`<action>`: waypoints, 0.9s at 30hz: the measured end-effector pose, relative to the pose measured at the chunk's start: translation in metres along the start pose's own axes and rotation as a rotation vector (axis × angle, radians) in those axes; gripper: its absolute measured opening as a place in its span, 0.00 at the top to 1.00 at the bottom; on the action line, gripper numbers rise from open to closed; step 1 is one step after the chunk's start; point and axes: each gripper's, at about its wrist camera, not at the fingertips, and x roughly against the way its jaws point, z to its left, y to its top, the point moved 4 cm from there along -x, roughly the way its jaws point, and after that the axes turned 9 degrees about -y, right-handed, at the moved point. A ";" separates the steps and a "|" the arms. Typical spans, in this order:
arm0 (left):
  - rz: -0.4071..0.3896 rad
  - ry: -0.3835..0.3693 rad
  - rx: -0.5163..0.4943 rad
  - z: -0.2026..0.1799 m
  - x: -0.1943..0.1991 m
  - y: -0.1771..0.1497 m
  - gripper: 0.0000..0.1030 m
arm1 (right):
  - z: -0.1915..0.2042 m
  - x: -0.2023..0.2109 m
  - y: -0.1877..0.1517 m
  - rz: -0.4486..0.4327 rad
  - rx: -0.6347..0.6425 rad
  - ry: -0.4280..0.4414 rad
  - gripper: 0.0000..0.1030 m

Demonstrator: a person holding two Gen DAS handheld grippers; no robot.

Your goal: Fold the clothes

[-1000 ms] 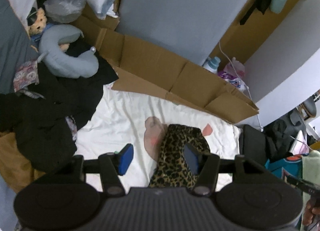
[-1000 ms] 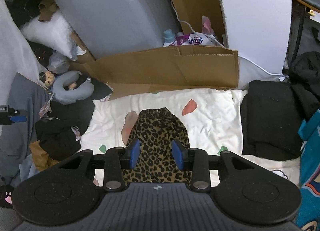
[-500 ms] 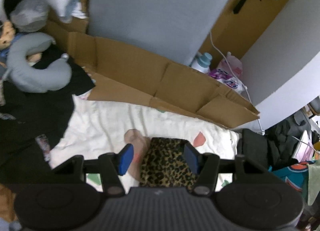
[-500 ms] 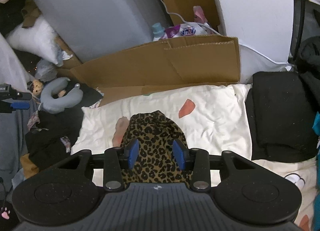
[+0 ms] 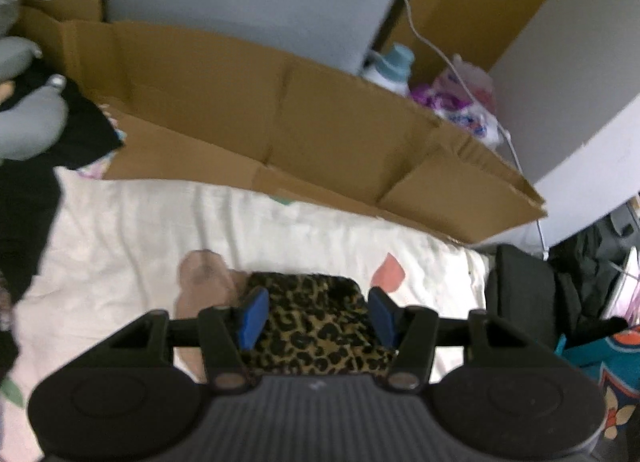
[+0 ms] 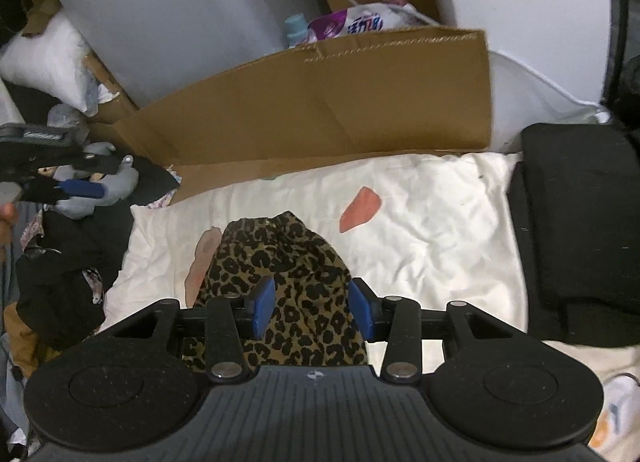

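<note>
Where the cloth is: the leopard cloth [image 6: 280, 282] lies flat on the white bed sheet [image 6: 440, 229], just ahead of us and under both claws.

Left claw: our left claw [image 5: 316, 316] has its blue pads wide apart, with nothing in them. The spotted cloth shows in the gap below it.

Right claw: our right claw [image 6: 312, 310] is also spread apart and holds nothing. It hangs over the near part of the cloth.

Which way it lies: the long side of the cloth runs away from us, toward the brown cardboard [image 6: 340, 101]. The far end is rounded. The near end is hidden under the claws.

Which hand is nearer: we think both are about as close. We cannot tell if either one touches the cloth.

Next move: we guess we must go down and pinch the near edge, then lift it over to the far end.

Things around: a black folded pile [image 6: 580, 221] sits to the right on the bed. A heap of dark clothes [image 6: 68, 270] and a grey neck pillow [image 5: 28, 129] are to the left.

In the way: nothing lies on top of the cloth. The cardboard stands close behind, so the fold should not go too far.

Picture: the left view is a bit blurry.
</note>
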 end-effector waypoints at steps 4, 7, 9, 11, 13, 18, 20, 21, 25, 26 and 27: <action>0.041 -0.019 -0.037 -0.008 -0.044 -0.010 0.50 | 0.003 -0.030 -0.014 -0.011 0.028 0.021 0.54; 0.064 -0.038 -0.039 -0.012 -0.075 -0.015 0.55 | 0.005 -0.053 -0.025 -0.014 0.026 0.060 0.54; 0.070 -0.045 -0.047 -0.016 -0.093 -0.016 0.57 | 0.004 -0.069 -0.033 0.001 -0.031 0.102 0.54; 0.083 -0.041 -0.072 -0.021 -0.111 -0.018 0.58 | 0.004 -0.081 -0.041 0.009 -0.098 0.153 0.55; 0.097 -0.033 -0.095 -0.027 -0.127 -0.022 0.60 | 0.005 -0.093 -0.051 -0.009 -0.123 0.173 0.55; 0.134 0.002 -0.107 -0.036 -0.162 -0.031 0.71 | 0.001 -0.116 -0.076 -0.019 -0.184 0.134 0.65; 0.158 0.013 -0.100 -0.038 -0.174 -0.035 0.71 | -0.002 -0.122 -0.084 -0.012 -0.214 0.118 0.65; 0.169 0.025 -0.103 -0.038 -0.179 -0.037 0.71 | -0.003 -0.125 -0.087 -0.009 -0.227 0.114 0.65; 0.206 0.067 -0.103 -0.036 -0.196 -0.044 0.72 | -0.003 -0.136 -0.100 0.015 -0.250 0.119 0.70; 0.213 0.067 -0.099 -0.035 -0.199 -0.044 0.72 | -0.004 -0.137 -0.102 0.017 -0.248 0.115 0.70; 0.217 0.072 -0.106 -0.035 -0.202 -0.044 0.72 | -0.005 -0.138 -0.105 0.021 -0.248 0.112 0.70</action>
